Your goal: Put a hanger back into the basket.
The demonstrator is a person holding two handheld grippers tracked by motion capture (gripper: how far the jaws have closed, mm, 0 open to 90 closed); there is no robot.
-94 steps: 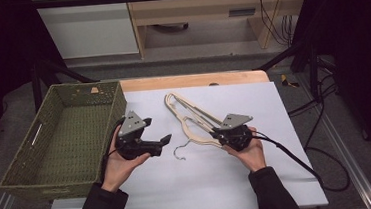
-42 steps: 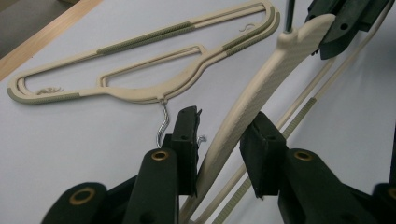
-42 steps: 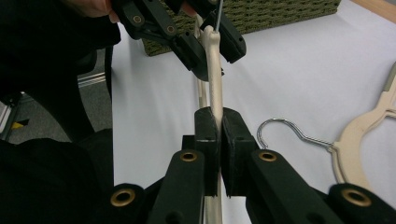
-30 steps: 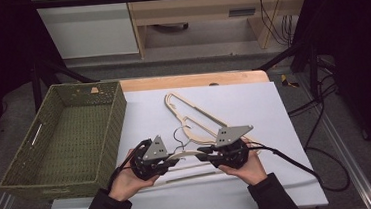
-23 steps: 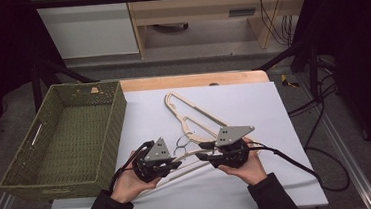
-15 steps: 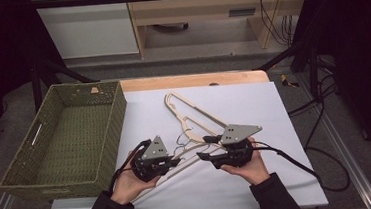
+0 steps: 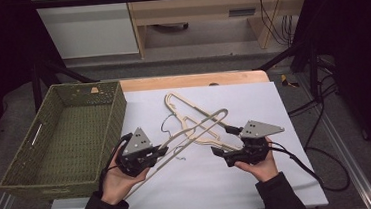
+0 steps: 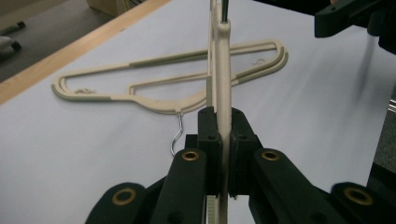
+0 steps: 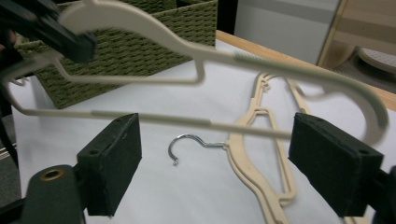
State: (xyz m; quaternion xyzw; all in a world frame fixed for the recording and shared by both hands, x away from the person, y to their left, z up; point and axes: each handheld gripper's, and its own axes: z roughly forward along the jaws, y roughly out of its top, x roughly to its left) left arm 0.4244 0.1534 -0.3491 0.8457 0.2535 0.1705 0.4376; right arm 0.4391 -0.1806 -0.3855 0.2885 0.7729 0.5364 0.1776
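Two beige plastic hangers are in play. One hanger (image 7: 194, 120) lies flat on the white table sheet (image 7: 273, 102), its metal hook (image 9: 187, 142) pointing toward me. My left gripper (image 7: 161, 151) is shut on the second hanger (image 7: 210, 122) and holds it tilted up off the sheet; in the left gripper view the jaws pinch its edge-on frame (image 8: 220, 70). My right gripper (image 7: 225, 141) is open just right of it. In the right gripper view the lifted hanger (image 9: 261, 63) crosses in front of the spread pads (image 9: 112, 158), clear of both.
A green woven basket (image 7: 31, 151) stands at the table's left edge, next to my left hand. The table's wooden back edge (image 7: 191, 80) runs behind the hangers. Black cables (image 7: 308, 165) trail off the right side from the right gripper.
Both grippers held the second hanger low over the sheet a second ago. The right one has let go and backed off to the right; the left has raised the hanger's far end.
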